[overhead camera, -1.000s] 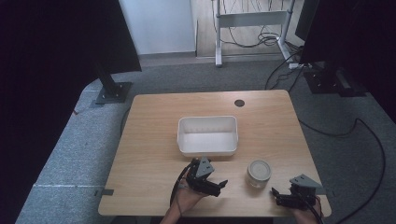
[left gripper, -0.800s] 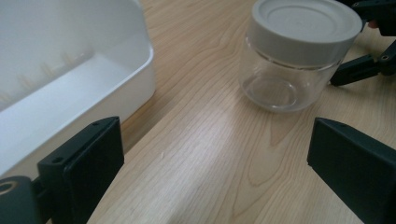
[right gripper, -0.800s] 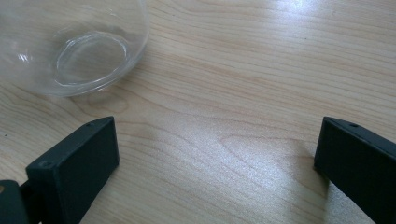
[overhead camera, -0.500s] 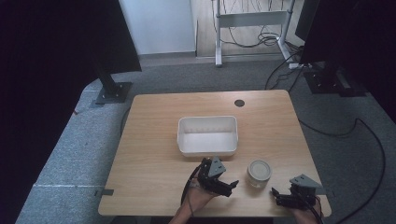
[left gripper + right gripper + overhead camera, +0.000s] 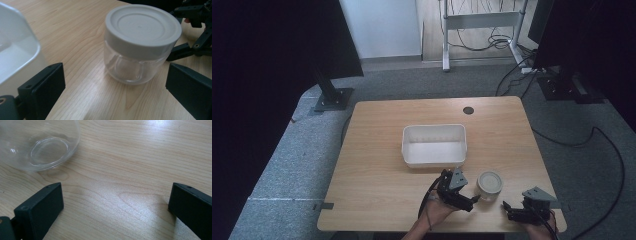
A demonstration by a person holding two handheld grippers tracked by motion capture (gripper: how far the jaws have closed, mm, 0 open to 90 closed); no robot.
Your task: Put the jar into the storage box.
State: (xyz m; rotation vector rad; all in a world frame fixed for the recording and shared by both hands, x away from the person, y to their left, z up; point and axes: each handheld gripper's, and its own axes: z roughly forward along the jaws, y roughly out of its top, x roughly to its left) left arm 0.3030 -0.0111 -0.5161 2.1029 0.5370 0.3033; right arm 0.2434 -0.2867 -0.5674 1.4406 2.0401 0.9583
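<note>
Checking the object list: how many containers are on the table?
2. A white rectangular plastic tub mid-table, and a clear round plastic jar with a white lid nearer the person, between the two claws. None looks hidden.

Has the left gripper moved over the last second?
Yes. In the high view the left gripper has shifted rightward along the table's near edge, closing on the jar, which stayed put below the white tray.

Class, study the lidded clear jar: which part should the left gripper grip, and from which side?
Probably the jar by its clear wall just under the grey lid, from the left gripper's side, level with the table. It stands upright, round and slick, already between the open jaws; the lid's overhang should stop slipping.
</note>
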